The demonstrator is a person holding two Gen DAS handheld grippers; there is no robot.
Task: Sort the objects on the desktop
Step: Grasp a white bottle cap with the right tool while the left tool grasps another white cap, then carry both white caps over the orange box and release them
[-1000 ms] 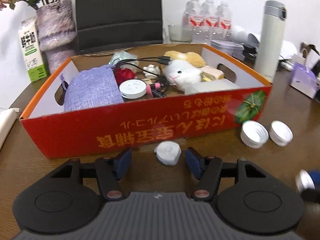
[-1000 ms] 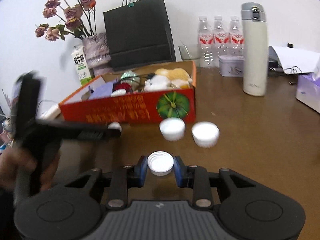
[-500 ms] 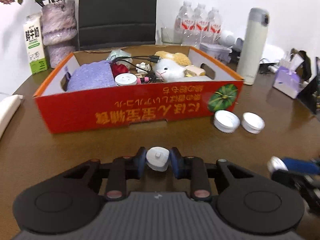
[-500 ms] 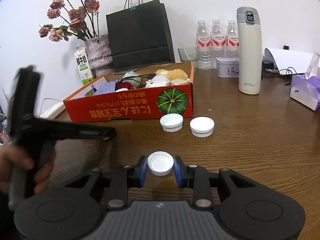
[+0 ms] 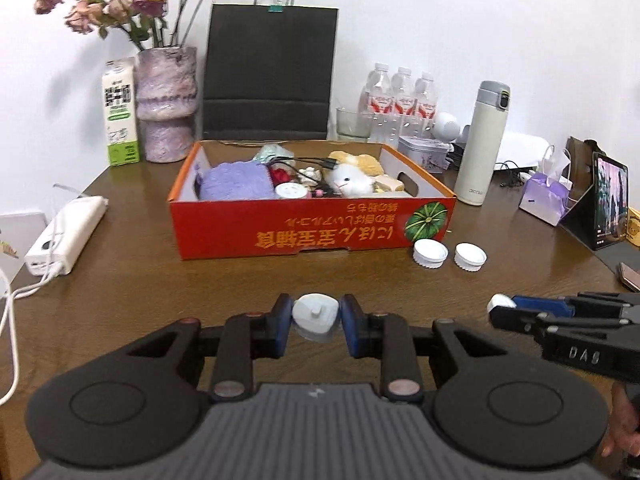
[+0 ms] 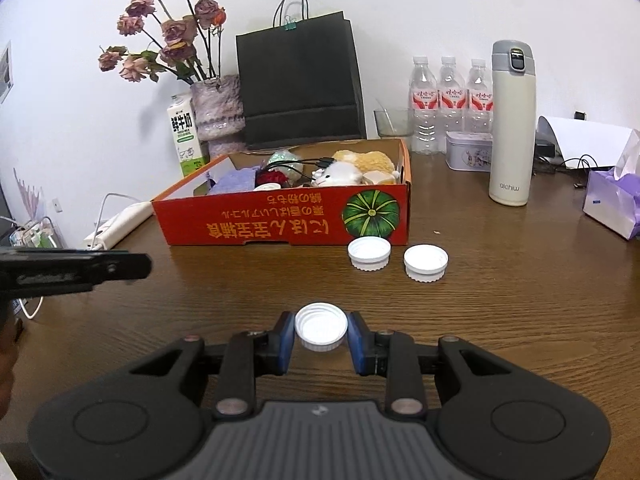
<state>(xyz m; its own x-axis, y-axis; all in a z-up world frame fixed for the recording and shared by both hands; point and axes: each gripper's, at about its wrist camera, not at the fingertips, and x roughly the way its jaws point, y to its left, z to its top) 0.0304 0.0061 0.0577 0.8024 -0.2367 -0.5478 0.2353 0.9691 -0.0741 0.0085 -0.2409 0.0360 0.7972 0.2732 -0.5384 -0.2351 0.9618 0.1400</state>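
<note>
White bottle cap (image 6: 321, 326), open side up, sits pinched between the blue pads of the right hand-held gripper (image 6: 321, 334), while the left hand-held gripper (image 5: 316, 318) is pressed onto a small white rounded plug-like piece (image 5: 315, 314) with a stub on top; each of them looks lifted just clear of the desk (image 5: 140, 280), though the gap is hard to judge. Straight ahead of both grippers, toward the far edge of the desk, stands the red cardboard box (image 5: 304, 236), its long axis running across the view, its near wall facing the grippers and its open top already crowded with a purple pouch (image 5: 234, 184), a plush toy (image 5: 352, 178) and cables. Two more white caps (image 6: 369, 253) lie side by side on the desk just in front of the box's right-hand corner, nearer to the right gripper than to the left. My reading is that each held piece must travel forward and up over the near wall before release; the left gripper faces the box's middle, the right one its right end.
</note>
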